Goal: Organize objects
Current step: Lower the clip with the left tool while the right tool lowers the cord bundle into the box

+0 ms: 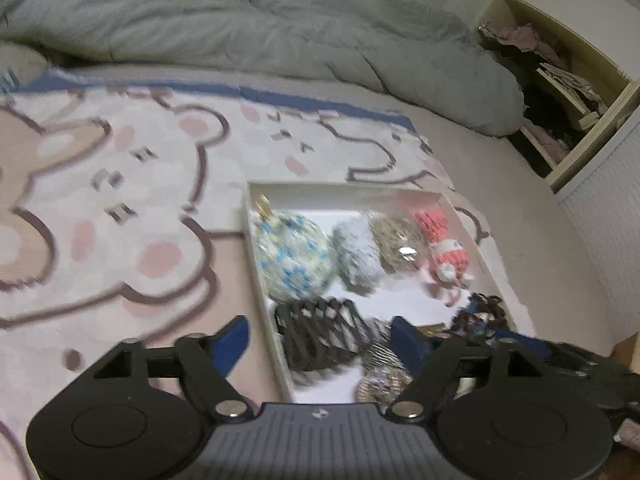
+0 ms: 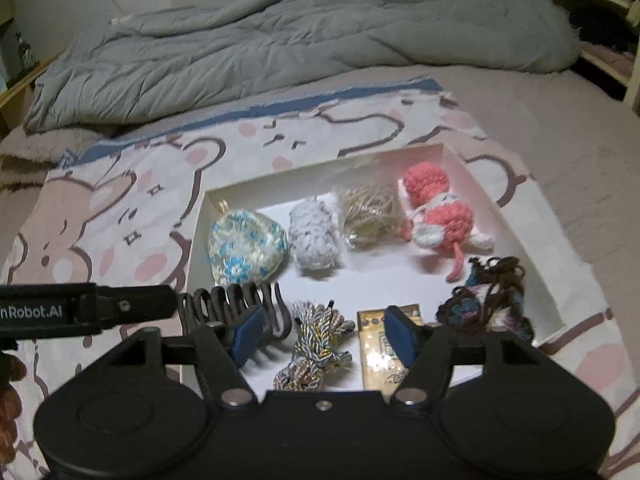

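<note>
Shallow white box [image 2: 516,216] ahead of both released claws: eight small items inside, four per row, one black hair clip [image 2: 236,304].

Left claw [image 1: 320,332], right claw [image 2: 324,334]: matte black bodies, blue finger pads [image 2: 248,334], silver pivot screws, white lettering on side strap.

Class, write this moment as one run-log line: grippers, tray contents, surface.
left gripper: open, empty | right gripper: open, empty | white tray: eight items inside | surface: bear-print blanket

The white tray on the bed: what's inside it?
The tray holds a floral pouch, white fluffy piece, pink crochet toy, black hair claw, braided cord. The right gripper partly hides the gold packet.
</note>
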Tool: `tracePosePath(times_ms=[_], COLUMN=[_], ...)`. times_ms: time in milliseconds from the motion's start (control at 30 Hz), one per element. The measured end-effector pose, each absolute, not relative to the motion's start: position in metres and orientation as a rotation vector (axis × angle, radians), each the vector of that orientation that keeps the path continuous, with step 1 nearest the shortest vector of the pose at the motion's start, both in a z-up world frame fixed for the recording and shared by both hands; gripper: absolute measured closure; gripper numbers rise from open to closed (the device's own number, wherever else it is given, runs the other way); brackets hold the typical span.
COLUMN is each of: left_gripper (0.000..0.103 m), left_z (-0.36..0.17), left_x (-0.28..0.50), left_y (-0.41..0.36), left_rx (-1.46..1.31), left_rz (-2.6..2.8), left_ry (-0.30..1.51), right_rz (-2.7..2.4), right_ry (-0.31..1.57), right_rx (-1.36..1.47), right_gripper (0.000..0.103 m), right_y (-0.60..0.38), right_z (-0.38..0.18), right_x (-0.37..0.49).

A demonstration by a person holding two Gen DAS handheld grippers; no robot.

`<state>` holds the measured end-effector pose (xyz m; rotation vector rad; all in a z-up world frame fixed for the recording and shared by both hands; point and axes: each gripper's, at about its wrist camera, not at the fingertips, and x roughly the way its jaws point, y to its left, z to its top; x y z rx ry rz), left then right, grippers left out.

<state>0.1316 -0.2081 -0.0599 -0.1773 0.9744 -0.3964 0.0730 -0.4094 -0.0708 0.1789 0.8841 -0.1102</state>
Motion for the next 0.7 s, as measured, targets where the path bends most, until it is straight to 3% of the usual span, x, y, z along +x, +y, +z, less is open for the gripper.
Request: tracePosePath(times_ms=[67,367,700], left_gripper=[0.011,0.005,0.004], left_z=[-0.048,-0.009,0.006], left_x=[0.127,0.100,0.059], left_y=[-0.203,-0.177,-0.170], left_rx=[-0.133,0.001,0.109], left_rz=[-0.378,-0.326,-0.314], left_ry=[0.925,0.809,0.736], right_rz=[-0.138,-0.234,-0.285], right_ry=[0.863,0.814,0.733], right_rx=[0.166,0.191,0.174], right_gripper=[0.021,0.008,0.000], right_y=[-0.407,-0.406,-0.390], right_z=[-0.062,-0.024,-0.003], right_x=[0.068,0.044,0.005])
